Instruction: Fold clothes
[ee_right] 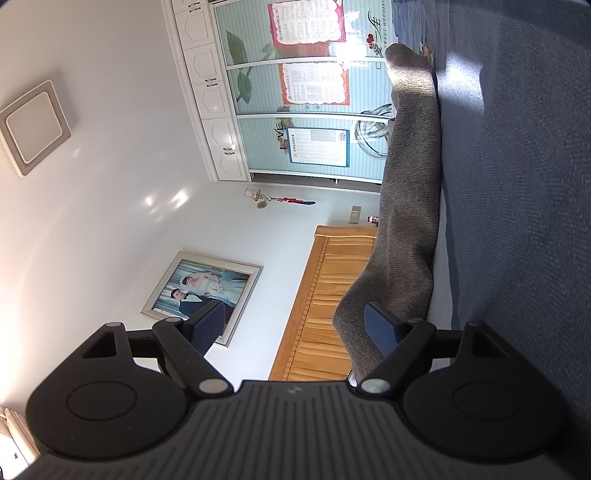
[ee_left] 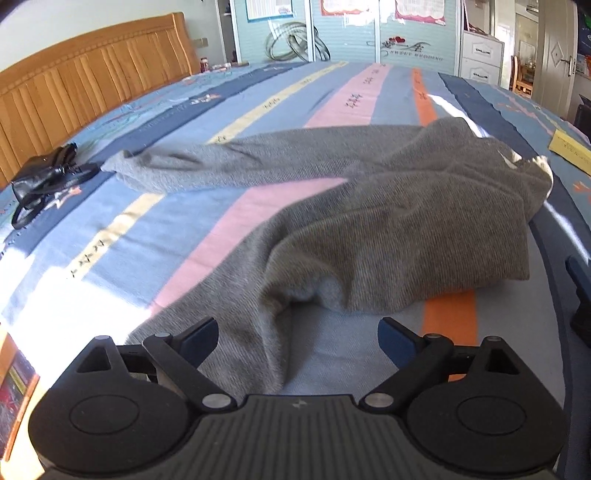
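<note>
A grey knitted sweater [ee_left: 388,221] lies crumpled on the striped bed cover [ee_left: 184,236], with one sleeve stretched out to the left. My left gripper [ee_left: 297,332] hovers open over the near end of the sweater; a strip of grey fabric runs between its blue pads without being pinched. In the right wrist view the picture is rolled on its side. My right gripper [ee_right: 293,314] stands open low beside the bed cover [ee_right: 517,221]. The sweater [ee_right: 410,184] edge lies by its right finger [ee_right: 384,328], and the pads are not pressing on it.
A black bag [ee_left: 48,177] lies at the far left of the bed by the wooden headboard [ee_left: 74,88]. A yellow flat object [ee_left: 570,149] sits at the bed's right edge. Wardrobe doors [ee_left: 369,33] stand beyond the bed, and a framed photo [ee_right: 201,291] hangs above the headboard.
</note>
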